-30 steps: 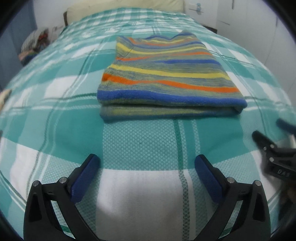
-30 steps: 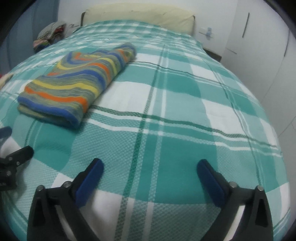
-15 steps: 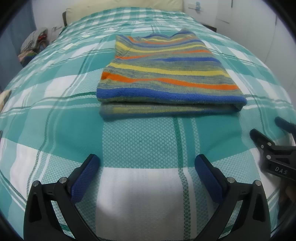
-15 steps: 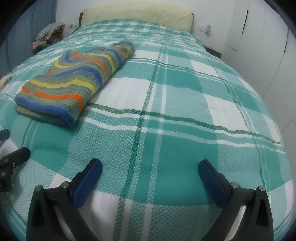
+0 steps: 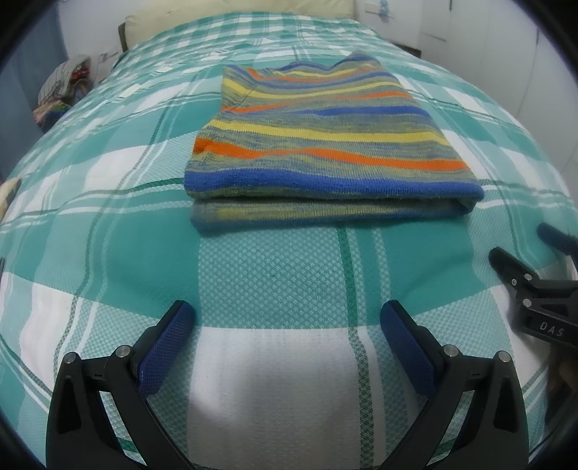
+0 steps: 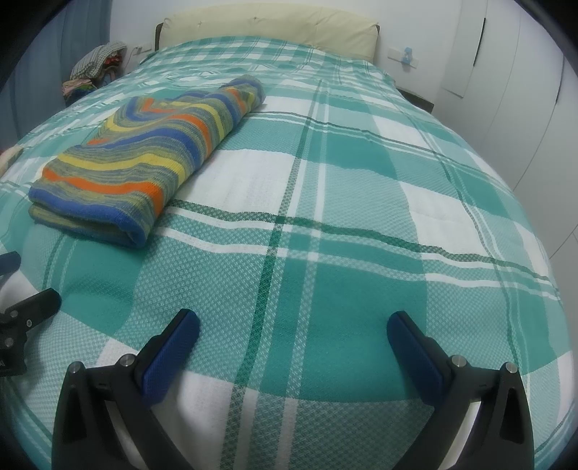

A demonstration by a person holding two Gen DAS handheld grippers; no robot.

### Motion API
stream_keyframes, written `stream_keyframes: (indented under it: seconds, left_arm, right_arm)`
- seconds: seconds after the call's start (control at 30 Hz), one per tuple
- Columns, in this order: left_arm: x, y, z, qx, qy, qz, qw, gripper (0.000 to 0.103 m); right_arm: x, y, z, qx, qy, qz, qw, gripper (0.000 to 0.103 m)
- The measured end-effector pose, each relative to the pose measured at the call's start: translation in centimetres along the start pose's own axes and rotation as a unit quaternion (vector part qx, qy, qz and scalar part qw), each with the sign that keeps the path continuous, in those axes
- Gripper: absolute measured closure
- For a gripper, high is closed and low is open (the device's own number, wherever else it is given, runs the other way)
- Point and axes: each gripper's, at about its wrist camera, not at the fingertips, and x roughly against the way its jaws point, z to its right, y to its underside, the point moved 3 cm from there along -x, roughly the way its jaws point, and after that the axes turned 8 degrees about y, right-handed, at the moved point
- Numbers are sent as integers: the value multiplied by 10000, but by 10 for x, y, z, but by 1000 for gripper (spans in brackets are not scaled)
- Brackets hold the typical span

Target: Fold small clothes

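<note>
A small striped knit garment (image 5: pixel 325 144), in blue, yellow, orange and grey-green bands, lies folded flat on the teal and white plaid bedspread (image 5: pixel 271 274). In the right wrist view the folded garment (image 6: pixel 144 162) sits far left, well away from my right gripper (image 6: pixel 292 325). My left gripper (image 5: pixel 285 318) hovers open over the bedspread, a short way in front of the garment's folded edge, holding nothing. The right gripper is open and empty too. Its black body also appears in the left wrist view as the right gripper (image 5: pixel 523 249) at the right edge.
A cream headboard (image 6: pixel 267 25) runs along the far end of the bed. A pile of clothes (image 6: pixel 94 68) sits beside the bed at the far left. White wardrobe doors (image 6: pixel 505 72) stand to the right. The bed's right edge drops off near the wardrobe.
Both views have crept slightly closer to the bed's head and tilted up a little. The garment has not moved, and both grippers stay open.
</note>
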Motion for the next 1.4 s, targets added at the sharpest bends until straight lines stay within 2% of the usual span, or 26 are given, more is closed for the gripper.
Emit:
stream_keyframes:
  seconds: [0.13, 0.17, 0.2, 0.23, 0.27, 0.3, 0.33, 0.4, 0.43, 0.5, 0.57, 0.63, 0.67, 0.73, 0.83, 0.87, 0.9, 0.93, 0.97, 1.0, 1.03, 1.07, 1.13, 1.17, 1.27, 1.4]
  left_arm:
    - [3, -3, -2, -39, 146, -188, 9997, 1]
    - [7, -7, -4, -57, 215, -323, 9992, 3]
    - [19, -12, -10, -10, 319, -346, 9989, 12]
    - [32, -20, -17, 65, 420, -201, 9989, 14]
    - [54, -33, -32, 208, 552, 149, 9981, 12]
    - [67, -44, -43, 338, 612, 386, 9968, 3]
    - [79, -62, -60, 554, 693, 675, 9938, 1]
    - [81, -91, -84, 862, 894, 862, 9885, 1]
    - [73, -104, -94, 962, 1053, 792, 9866, 1]
    - [36, -129, -112, 1059, 1543, 340, 9817, 2]
    - [-1, -140, -124, 1258, 1693, 52, 9775, 3]
    - [-28, -142, -125, 1381, 1898, -147, 9719, 4]
    - [-40, -142, -121, 1380, 2160, -258, 9663, 4]
    - [-56, -144, -113, 1333, 2537, -348, 9574, 5]
    - [-69, -150, -107, 1230, 2515, -263, 9597, 7]
    - [-74, -153, -104, 1253, 2525, -284, 9590, 10]
    - [-77, -155, -103, 1263, 2531, -280, 9587, 23]
    - [-80, -156, -101, 1255, 2562, -274, 9580, 59]
    - [-86, -155, -95, 1253, 2713, -383, 9535, 79]
    - [-89, -153, -93, 1310, 2754, -445, 9513, 84]
    - [-89, -155, -94, 1311, 2705, -368, 9530, 85]
    - [-85, -156, -92, 1255, 2654, -291, 9555, 86]
    - [-71, -159, -90, 1157, 2531, -148, 9604, 87]
    - [-61, -162, -90, 1141, 2545, -54, 9603, 87]
    - [-21, -175, -86, 898, 2488, 303, 9639, 87]
    - [19, -193, -76, 560, 2260, 839, 9689, 83]
  right_arm:
    - [-2, -2, -1, 30, -63, -55, 10000, 0]
    - [-2, -3, 1, 10, -146, -120, 9998, 0]
    - [-2, -6, 6, -66, -333, -226, 9992, 0]
    - [0, -8, 10, -140, -536, -313, 9980, 0]
    - [3, -13, 18, -279, -861, -395, 9951, 0]
    - [10, -19, 28, -512, -1270, -361, 9899, 1]
    - [15, -25, 34, -677, -1535, -267, 9855, 1]
    - [22, -49, 45, -900, -2011, 41, 9754, 0]
    - [21, -60, 45, -919, -2176, 83, 9717, 0]
    - [10, -87, 44, -1138, -2752, 128, 9545, 1]
    - [-14, -109, 38, -1442, -3351, -100, 9310, 3]
    - [-47, -125, 26, -1831, -3873, -552, 9019, 20]
    - [-62, -130, 20, -1998, -4105, -749, 8866, 23]
    - [-88, -136, 3, -2163, -4353, -1068, 8674, 33]
    - [-111, -143, -24, -2056, -4549, -1298, 8567, 48]
    - [-117, -146, -34, -2000, -4531, -1330, 8585, 50]
    - [-121, -149, -38, -2018, -4541, -1324, 8577, 55]
    - [-126, -153, -44, -2066, -4549, -1334, 8559, 63]
    - [-130, -156, -51, -2111, -4519, -1364, 8560, 65]
    - [-132, -159, -55, -2102, -4471, -1362, 8587, 71]
    - [-130, -162, -59, -2002, -4372, -1326, 8667, 75]
    - [-123, -166, -66, -1705, -4117, -1187, 8873, 76]
    - [-101, -173, -74, -1131, -3718, -784, 9180, 78]
    - [-92, -176, -75, -941, -3624, -601, 9253, 79]
    - [-48, -192, -76, -496, -3550, 48, 9335, 79]
    - [-10, -216, -71, -348, -3665, 559, 9281, 79]
